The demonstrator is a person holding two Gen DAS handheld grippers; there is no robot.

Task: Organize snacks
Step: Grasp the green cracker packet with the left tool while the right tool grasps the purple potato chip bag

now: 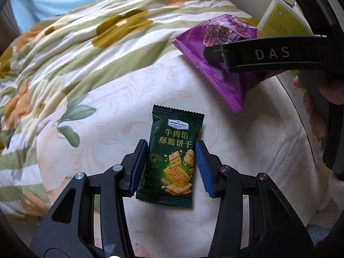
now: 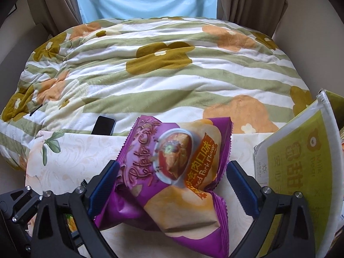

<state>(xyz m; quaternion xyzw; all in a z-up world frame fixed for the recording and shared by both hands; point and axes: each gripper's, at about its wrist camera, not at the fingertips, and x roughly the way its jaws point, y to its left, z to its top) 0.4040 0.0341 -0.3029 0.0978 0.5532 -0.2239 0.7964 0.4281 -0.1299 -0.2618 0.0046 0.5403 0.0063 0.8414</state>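
Cream bed sheet (image 1: pixel 120 111) carries green cracker packet (image 1: pixel 172 142), floral blanket (image 1: pixel 86 43).

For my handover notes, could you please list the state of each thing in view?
Green biscuit packet: sealed, flat, gripped by left gripper.
Purple chip bag: sealed, puffed, between right gripper jaws, not yet clamped.
Phone: screen dark.
Milk box: lying tilted.

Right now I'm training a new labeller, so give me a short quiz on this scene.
1. True or false: the left gripper has its jaws shut on the green packet.
2. What lies between the jaws of the right gripper? A. purple bag B. phone C. yellow box
3. Fill in: the purple bag reads "___ Flavor".
Key: 1 true; 2 A; 3 Pork.
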